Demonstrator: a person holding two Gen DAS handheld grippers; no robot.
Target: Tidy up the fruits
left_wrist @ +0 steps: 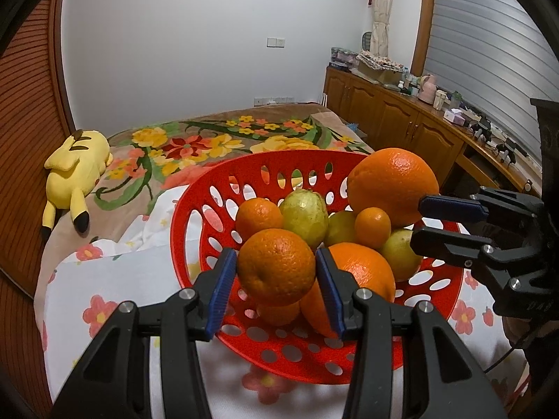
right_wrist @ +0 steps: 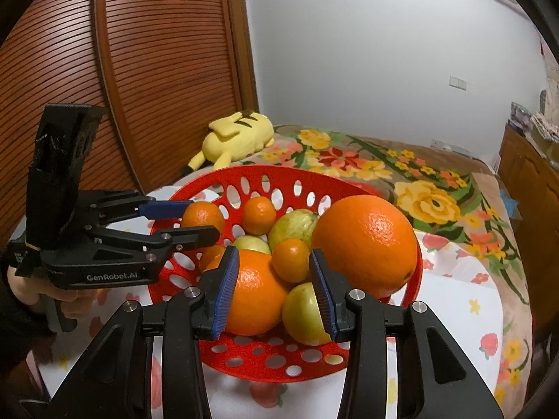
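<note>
A red perforated basket [left_wrist: 195,230] [right_wrist: 244,359] on a white floral cloth holds several oranges and yellow-green fruits. My left gripper [left_wrist: 277,272] is shut on an orange [left_wrist: 276,267], held over the basket's near side; it also shows in the right wrist view [right_wrist: 204,214]. My right gripper [right_wrist: 274,289] is open over the basket's near rim, jaws astride a large orange [right_wrist: 256,291] and a green fruit [right_wrist: 304,314], touching neither clearly. A big orange [left_wrist: 393,186] [right_wrist: 365,244] sits on the basket's right side. The right gripper's fingers [left_wrist: 450,206] show beside it.
The cloth [left_wrist: 115,300] lies on a bed with a flowered blanket [left_wrist: 195,143]. A yellow plush toy [left_wrist: 78,167] [right_wrist: 237,134] lies at the bed's left by a slatted wooden wardrobe [right_wrist: 122,70]. A cluttered wooden cabinet [left_wrist: 401,115] runs along the right.
</note>
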